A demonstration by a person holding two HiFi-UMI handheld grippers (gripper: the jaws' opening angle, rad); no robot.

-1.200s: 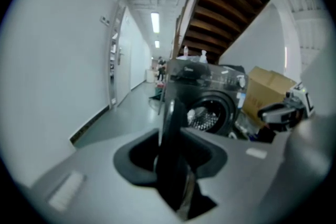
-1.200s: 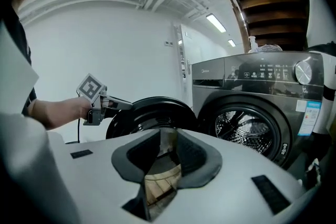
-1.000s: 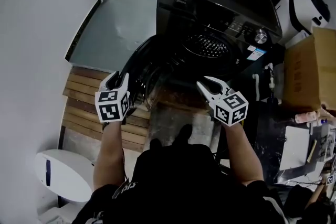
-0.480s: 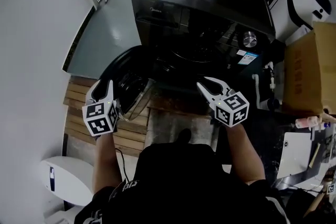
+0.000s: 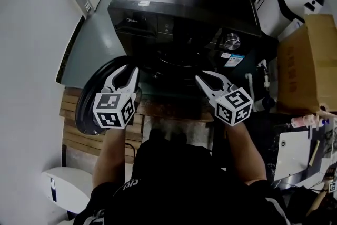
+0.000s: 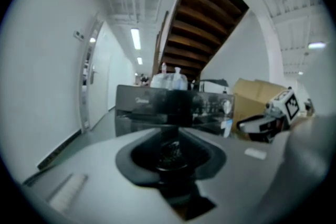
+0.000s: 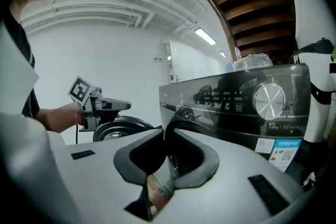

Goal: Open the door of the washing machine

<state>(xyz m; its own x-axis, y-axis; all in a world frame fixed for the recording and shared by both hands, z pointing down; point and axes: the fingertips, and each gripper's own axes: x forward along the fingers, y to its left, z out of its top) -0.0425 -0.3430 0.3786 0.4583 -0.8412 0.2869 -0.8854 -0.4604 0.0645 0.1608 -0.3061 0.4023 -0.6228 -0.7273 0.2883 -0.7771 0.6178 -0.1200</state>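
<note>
My left tool (image 5: 129,70) and right tool (image 5: 205,77) are both empty, jaws narrow and closing, up in front of the washing machine (image 5: 179,2). Its door (image 5: 86,100) stands swung open at left, just behind my left tool.

My left gripper (image 5: 126,72) and right gripper (image 5: 205,76), both closing on nothing, have white fingers (image 5: 115,81) with dark grey pads. Each carries a cube of black-and-white square markers. The washing machine (image 5: 179,2) is glossy black, and so is its door (image 5: 84,103). It has a silver dial (image 5: 230,40) and a blue-and-white sticker (image 5: 233,59). At lower left the wooden slats (image 5: 71,124) are brown. At right the cardboard box (image 5: 308,66) is tan.
</note>
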